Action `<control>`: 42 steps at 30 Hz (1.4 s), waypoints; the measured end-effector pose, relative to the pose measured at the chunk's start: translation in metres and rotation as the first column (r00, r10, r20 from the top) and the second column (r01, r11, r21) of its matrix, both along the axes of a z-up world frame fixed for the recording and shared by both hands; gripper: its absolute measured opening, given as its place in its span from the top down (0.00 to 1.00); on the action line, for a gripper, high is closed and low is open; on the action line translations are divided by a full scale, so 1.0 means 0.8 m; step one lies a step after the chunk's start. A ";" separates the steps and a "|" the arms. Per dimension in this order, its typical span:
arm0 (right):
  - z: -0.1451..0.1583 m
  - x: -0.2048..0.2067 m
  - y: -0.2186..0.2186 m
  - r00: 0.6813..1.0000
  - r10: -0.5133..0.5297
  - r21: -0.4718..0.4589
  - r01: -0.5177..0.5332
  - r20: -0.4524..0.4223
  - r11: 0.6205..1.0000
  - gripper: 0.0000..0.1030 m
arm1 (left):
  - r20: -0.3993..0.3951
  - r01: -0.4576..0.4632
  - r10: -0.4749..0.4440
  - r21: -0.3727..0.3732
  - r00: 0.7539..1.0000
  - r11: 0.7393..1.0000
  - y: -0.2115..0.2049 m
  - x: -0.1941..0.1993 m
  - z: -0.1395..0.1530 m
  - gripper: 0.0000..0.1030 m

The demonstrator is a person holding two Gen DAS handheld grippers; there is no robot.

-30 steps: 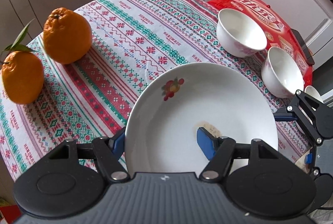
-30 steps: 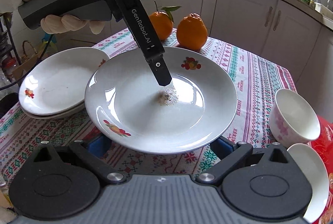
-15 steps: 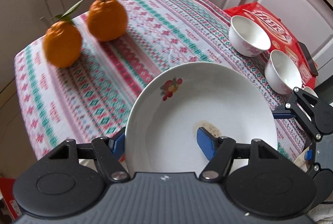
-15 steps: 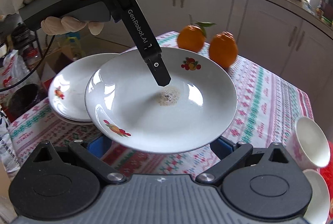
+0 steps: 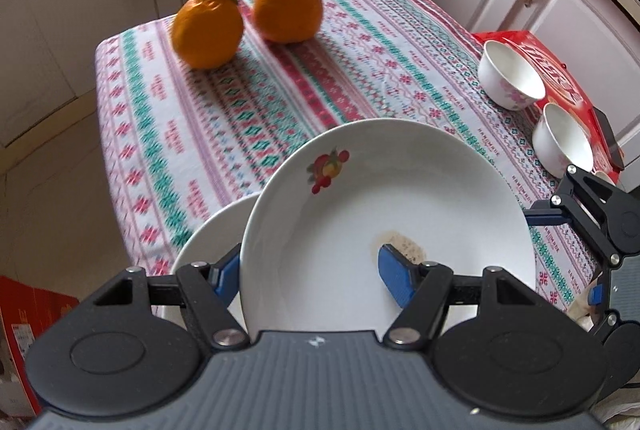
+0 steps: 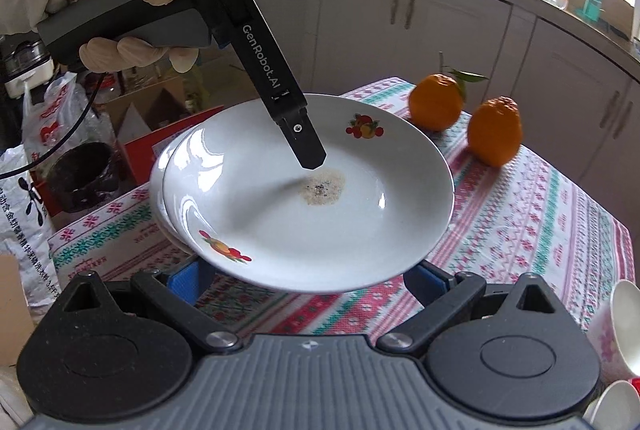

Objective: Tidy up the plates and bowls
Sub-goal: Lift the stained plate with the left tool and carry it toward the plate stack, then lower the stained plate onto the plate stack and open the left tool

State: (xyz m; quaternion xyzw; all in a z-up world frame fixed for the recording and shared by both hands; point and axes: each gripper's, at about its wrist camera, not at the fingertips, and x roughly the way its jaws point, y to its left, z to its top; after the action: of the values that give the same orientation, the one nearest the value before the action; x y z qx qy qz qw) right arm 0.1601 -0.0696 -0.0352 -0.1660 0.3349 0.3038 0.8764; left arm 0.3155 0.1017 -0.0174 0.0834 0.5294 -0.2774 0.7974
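A white plate with fruit decals and a brown stain (image 5: 400, 198) (image 6: 304, 202) is held above the table. My left gripper (image 5: 308, 270) is shut on its rim, one blue pad inside the dish, one under it. My right gripper (image 6: 308, 278) is open, with its blue pads under the plate's near rim. Below the held plate lies a stack of white plates (image 5: 212, 234) (image 6: 158, 186) at the table's corner. Two white bowls (image 5: 510, 80) (image 5: 564, 138) stand at the table's far side by a red box.
Two oranges (image 5: 208, 26) (image 5: 288, 6) sit on the patterned tablecloth (image 5: 280, 102). A red box (image 5: 556, 66) lies under the bowls' side. White cabinets surround the table. Bags and boxes stand on the floor (image 6: 36, 166) beyond the table's corner.
The held plate has travelled across the table toward the stack of plates and now hangs over it. Both grippers moved with it; the oranges and bowls appear farther away.
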 end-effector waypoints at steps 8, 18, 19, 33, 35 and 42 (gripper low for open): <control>-0.008 0.006 0.018 0.999 0.040 -0.023 -0.040 -0.011 0.999 0.01 | -0.017 -0.039 0.039 -0.019 0.999 0.999 0.027 -0.007 -0.015 0.33; -0.010 0.003 0.027 0.999 0.050 -0.051 -0.050 -0.009 0.997 0.01 | -0.027 -0.051 0.050 -0.026 0.998 0.998 0.036 -0.005 -0.029 0.33; -0.010 0.003 0.027 0.999 0.049 -0.050 -0.050 -0.010 0.998 0.01 | -0.026 -0.050 0.050 -0.024 0.998 0.998 0.036 -0.005 -0.030 0.33; -0.005 0.003 0.028 0.998 0.060 -0.039 -0.060 -0.008 0.997 0.01 | -0.016 -0.046 0.046 0.006 0.999 0.999 0.034 -0.002 -0.036 0.33; -0.005 0.004 0.028 0.998 0.061 -0.039 -0.061 -0.010 0.997 0.01 | -0.008 -0.043 0.043 0.011 0.999 0.999 0.034 -0.002 -0.034 0.33; -0.008 0.005 0.030 0.998 0.062 -0.042 -0.062 -0.014 0.997 0.01 | 0.005 -0.045 0.045 0.013 0.999 0.999 0.038 -0.001 -0.031 0.33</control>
State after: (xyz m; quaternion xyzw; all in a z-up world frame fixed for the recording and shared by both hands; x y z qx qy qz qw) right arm 0.1640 -0.0456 -0.0415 -0.1930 0.3416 0.3248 0.8606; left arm 0.3147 0.1318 -0.0419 0.0774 0.5312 -0.2559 0.8040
